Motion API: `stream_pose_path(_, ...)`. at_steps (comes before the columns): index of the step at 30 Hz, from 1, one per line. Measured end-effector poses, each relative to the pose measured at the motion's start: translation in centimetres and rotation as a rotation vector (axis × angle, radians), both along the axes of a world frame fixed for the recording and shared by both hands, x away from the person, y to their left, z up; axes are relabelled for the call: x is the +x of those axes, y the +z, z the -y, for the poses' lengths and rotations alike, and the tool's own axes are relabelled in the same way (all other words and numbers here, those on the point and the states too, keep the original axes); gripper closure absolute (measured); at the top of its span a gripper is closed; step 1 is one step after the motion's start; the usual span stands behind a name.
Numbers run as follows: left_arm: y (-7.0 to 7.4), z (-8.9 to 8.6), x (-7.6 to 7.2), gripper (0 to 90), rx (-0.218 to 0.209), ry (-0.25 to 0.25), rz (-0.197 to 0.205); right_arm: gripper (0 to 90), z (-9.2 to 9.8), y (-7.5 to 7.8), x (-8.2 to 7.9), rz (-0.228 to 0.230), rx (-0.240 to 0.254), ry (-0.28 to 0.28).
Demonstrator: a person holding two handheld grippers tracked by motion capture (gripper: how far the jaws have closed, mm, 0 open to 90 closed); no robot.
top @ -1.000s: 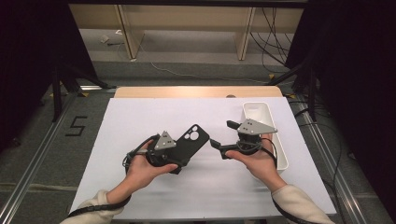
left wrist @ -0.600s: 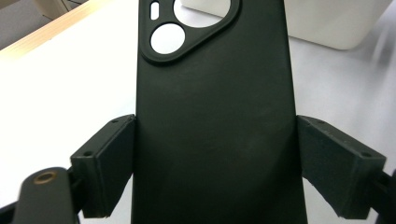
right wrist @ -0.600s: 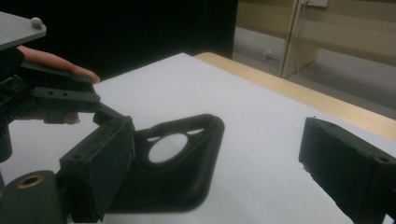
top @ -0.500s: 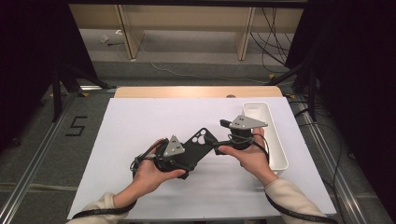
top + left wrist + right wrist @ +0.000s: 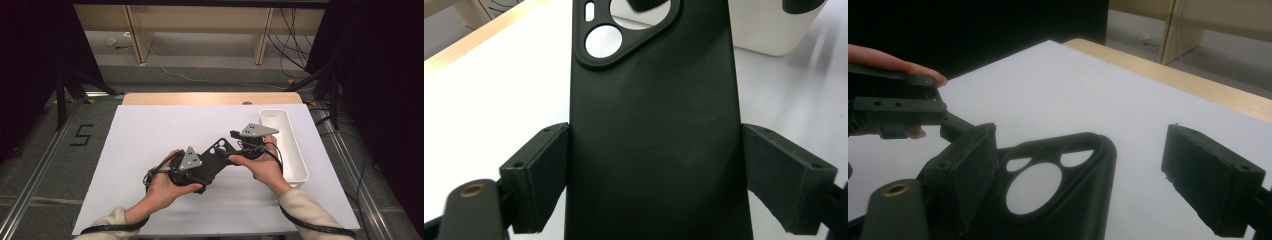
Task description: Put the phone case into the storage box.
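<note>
High view: black phone case [image 5: 216, 159] held above the white counter [image 5: 150, 135], between the left gripper [image 5: 192, 172] and the right gripper [image 5: 239, 150]; empty white tray [image 5: 295, 150] at the counter's right edge.

Left gripper view: case [image 5: 654, 130] clamped across its width, both fingers [image 5: 541, 175] pressed on its long edges; camera cut-out at the far end.

Right gripper view: cut-out end of the case [image 5: 1058, 190] lies between the fingers [image 5: 1210, 180], which have just been closing; the near one touches, the far one stands apart, no grip yet.

Handling, judged: light, thin, flexible, matte and not slippery; hold by the long side edges, avoiding the weak cut-out corner.
</note>
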State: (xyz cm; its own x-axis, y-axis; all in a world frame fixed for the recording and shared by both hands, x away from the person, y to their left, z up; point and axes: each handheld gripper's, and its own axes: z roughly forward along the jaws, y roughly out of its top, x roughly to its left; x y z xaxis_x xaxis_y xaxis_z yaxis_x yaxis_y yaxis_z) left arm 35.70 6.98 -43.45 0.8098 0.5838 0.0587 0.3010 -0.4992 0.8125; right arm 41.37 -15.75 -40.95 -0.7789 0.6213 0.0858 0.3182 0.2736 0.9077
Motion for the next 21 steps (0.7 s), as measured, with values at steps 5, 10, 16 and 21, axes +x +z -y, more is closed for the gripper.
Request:
stream_pose_path(5,0.01,0.02,0.0,15.1,0.005,-0.001,0.008,16.5,-0.17,-0.17,0.19,-0.015,-0.002,0.002)
stream_pose_path(10,0.09,-0.01,0.04,15.1,0.003,0.0,0.012,16.9,-0.29,-0.23,0.26,-0.019,-0.002,0.003)
stream_pose_path(16,0.2,-0.03,0.06,15.1,0.0,0.003,0.019,18.5,-0.52,-0.49,0.3,-0.032,-0.005,0.014)
stream_pose_path(21,0.19,-0.03,0.08,15.1,0.001,0.003,0.024,20.7,-0.55,-0.54,0.38,-0.045,-0.006,0.012)
